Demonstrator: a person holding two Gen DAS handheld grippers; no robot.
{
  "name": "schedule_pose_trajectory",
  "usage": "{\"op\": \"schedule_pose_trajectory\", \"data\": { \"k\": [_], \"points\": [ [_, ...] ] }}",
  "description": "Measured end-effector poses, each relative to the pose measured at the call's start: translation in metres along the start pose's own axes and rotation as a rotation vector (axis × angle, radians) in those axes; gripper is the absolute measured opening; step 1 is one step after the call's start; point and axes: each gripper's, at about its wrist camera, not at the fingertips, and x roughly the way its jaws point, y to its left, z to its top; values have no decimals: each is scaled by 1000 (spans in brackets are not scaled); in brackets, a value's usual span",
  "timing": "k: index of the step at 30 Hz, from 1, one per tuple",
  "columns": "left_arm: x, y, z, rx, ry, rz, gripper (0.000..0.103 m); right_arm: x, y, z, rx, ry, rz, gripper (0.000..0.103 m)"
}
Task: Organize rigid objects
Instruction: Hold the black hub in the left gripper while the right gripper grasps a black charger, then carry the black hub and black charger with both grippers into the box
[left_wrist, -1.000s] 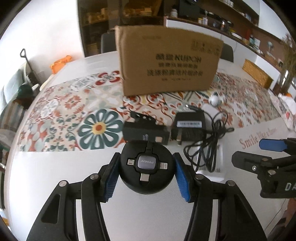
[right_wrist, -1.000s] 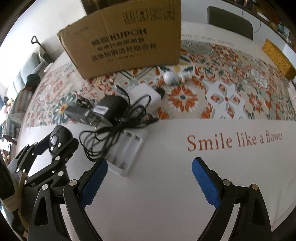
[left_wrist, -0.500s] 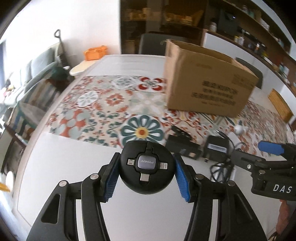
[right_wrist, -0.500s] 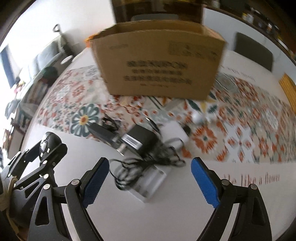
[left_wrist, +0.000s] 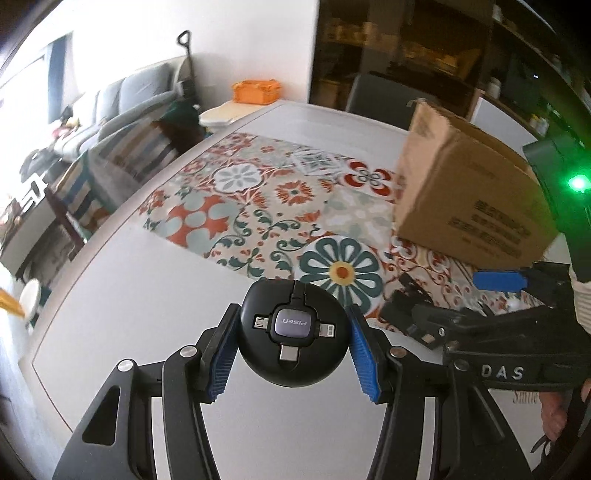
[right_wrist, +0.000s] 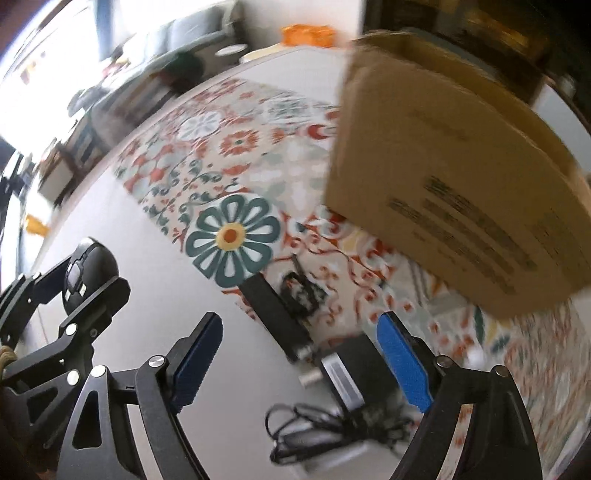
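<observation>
My left gripper (left_wrist: 293, 341) is shut on a round black cable reel (left_wrist: 293, 363) with a grey hub and plugs on its face, held above the white table. It also shows at the left of the right wrist view, the reel (right_wrist: 94, 264) between its fingers. My right gripper (right_wrist: 301, 326) hangs over a long black bar-shaped device (right_wrist: 275, 317) and a black power adapter (right_wrist: 351, 373) with a tangled cable (right_wrist: 325, 424). Its jaws are closing, and the blue pads (right_wrist: 402, 362) touch nothing. A brown cardboard box (right_wrist: 454, 177) stands behind, on the patterned runner.
The flowered table runner (left_wrist: 280, 206) crosses the white table (left_wrist: 147, 314), whose rounded edge runs along the left. Beyond that edge are striped chairs (left_wrist: 125, 155), a grey sofa and an orange crate (left_wrist: 255, 90). The box (left_wrist: 469, 199) blocks the right back.
Both views have rolled and swung left. My right gripper moved from beside the white charger to over the black bar and adapter, its jaws narrowing. The left gripper keeps the reel.
</observation>
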Motion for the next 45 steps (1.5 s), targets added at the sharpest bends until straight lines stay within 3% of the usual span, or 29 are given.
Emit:
{"op": "schedule_pose_trajectory", "data": {
  "k": [7, 16, 18, 19, 20, 24, 32, 45],
  "points": [
    [18, 1, -5, -59, 34, 33, 55, 33, 4, 20, -108, 89, 52, 80],
    [28, -1, -9, -72, 60, 41, 55, 66, 9, 21, -166, 158, 75, 66],
    [31, -1, -8, -70, 69, 35, 55, 66, 9, 21, -167, 145, 65, 62],
    [32, -1, -7, -72, 70, 34, 55, 65, 9, 21, -164, 136, 62, 52],
    [33, -1, -7, -73, 73, 34, 55, 63, 9, 21, -164, 123, 59, 49],
    [33, 0, -3, -68, 72, 29, 55, 61, 5, 19, -143, 106, 66, 43],
    [18, -5, 17, -37, 48, 12, 55, 24, -12, 23, -50, -22, 94, 39],
    [-21, -28, 47, 65, -50, -90, 55, -47, -34, 11, 115, -186, 79, 38]
  ]
}}
